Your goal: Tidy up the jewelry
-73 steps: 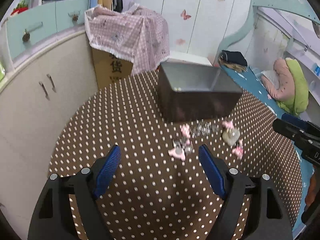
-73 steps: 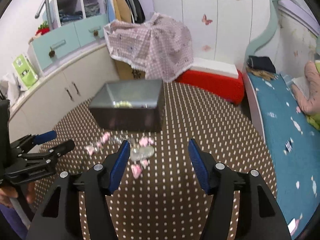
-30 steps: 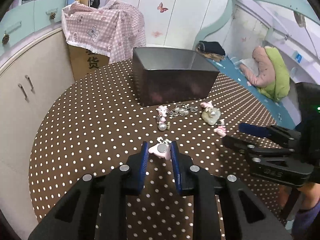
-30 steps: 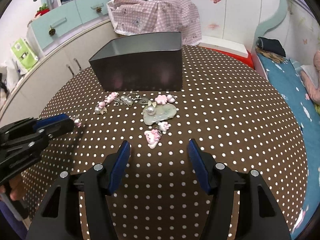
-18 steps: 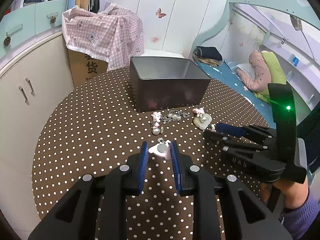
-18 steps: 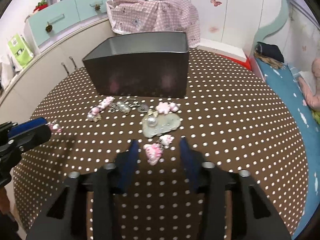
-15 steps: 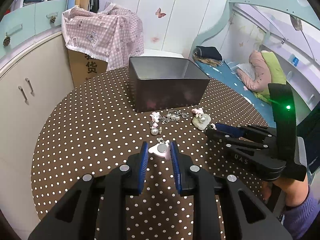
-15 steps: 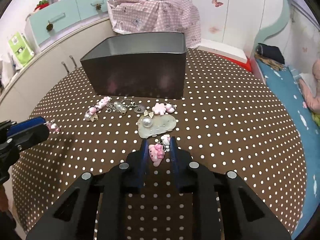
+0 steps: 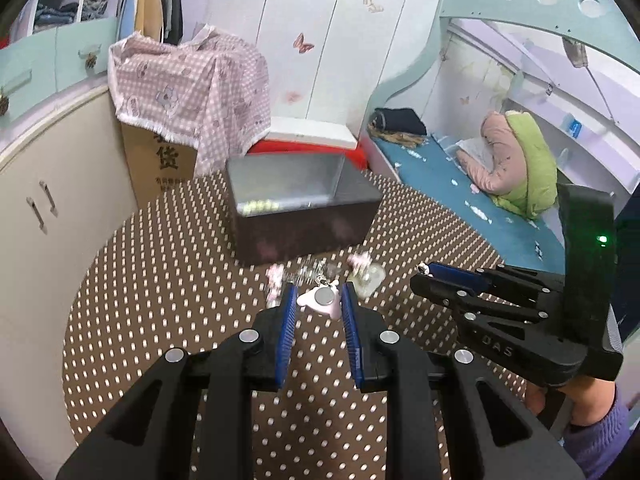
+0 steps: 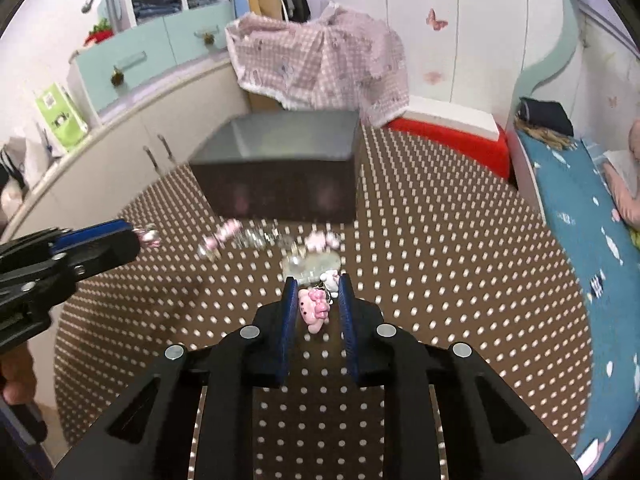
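Sitting at far left, beyond the brown polka-dot tabletop (image 9: 152, 280), a cream cabinet (image 9: 48, 208), with a cardboard box (image 9: 160, 168) under a pink checked cloth (image 9: 188, 88) beside it. Standing toward the back of the tabletop, an open dark metal box (image 9: 296, 216), with pale beads showing inside at its near-left corner. Lying just in front of the box, a blurred scatter of loose jewelry (image 9: 320, 272), pink pieces and pearly ones, too smeared to tell apart. Holding a pink charm with a round silver centre (image 9: 322, 299), the left hand-held gripper (image 9: 318, 300), its blue pads narrowed against the charm's two sides, raised above the tabletop near the scatter. Reaching in from the right in the left wrist view, the right hand-held gripper (image 9: 430, 274), narrowed as well, gripping a pink cat-shaped charm (image 10: 314, 306) between its pads, with a small white piece (image 10: 330, 278) dangling at the tips; directly beyond it, a pale green translucent piece (image 10: 310, 264) resting flat on the tabletop. Lying at far right, a bed with a blue cover (image 9: 440, 176), carrying a pink and green bundle (image 9: 516, 164).
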Demonstrator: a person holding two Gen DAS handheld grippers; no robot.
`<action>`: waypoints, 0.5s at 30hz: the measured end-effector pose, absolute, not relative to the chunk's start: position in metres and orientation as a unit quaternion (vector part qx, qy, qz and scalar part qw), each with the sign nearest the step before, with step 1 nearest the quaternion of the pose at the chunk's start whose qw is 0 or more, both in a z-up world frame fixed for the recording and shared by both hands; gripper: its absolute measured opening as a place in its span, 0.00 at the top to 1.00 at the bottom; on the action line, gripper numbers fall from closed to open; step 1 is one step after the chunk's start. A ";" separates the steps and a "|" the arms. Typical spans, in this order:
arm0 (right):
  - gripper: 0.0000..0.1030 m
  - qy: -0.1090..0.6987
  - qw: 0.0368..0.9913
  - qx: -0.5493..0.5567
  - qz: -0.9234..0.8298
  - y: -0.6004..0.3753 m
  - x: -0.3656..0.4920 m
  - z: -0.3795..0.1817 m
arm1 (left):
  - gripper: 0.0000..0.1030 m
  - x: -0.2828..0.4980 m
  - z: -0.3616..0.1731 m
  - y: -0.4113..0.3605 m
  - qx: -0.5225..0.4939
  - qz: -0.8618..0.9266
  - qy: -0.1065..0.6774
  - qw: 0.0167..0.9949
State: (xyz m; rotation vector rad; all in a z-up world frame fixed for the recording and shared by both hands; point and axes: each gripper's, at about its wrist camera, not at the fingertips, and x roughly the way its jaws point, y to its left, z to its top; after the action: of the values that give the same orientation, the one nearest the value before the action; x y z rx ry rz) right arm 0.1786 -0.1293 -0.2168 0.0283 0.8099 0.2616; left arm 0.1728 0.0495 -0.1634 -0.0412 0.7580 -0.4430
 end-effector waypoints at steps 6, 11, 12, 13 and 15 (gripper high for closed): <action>0.79 0.357 0.924 0.014 0.140 -0.132 0.187 -0.177 | 0.80 0.187 -0.134 0.046 -0.018 -0.220 0.339 0.915; 0.79 0.333 0.932 0.018 0.145 -0.133 0.209 -0.149 | 0.80 0.208 -0.111 0.044 -0.015 -0.214 0.320 0.923; 0.79 0.330 0.932 0.019 0.147 -0.132 0.213 -0.146 | 0.80 0.213 -0.107 0.044 -0.015 -0.214 0.317 0.924; 0.79 0.327 0.933 0.020 0.148 -0.132 0.218 -0.142 | 0.80 0.219 -0.104 0.043 -0.017 -0.214 0.316 0.924; 0.79 0.327 0.933 0.021 0.151 -0.129 0.232 -0.138 | 0.80 0.231 -0.102 0.043 -0.018 -0.213 0.318 0.924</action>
State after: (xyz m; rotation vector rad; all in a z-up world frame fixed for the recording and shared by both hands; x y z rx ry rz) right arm 0.2318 -0.1295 -0.1381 0.0425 0.6688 0.3099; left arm 0.2307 0.0425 -0.1022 -0.0360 0.6520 -0.4377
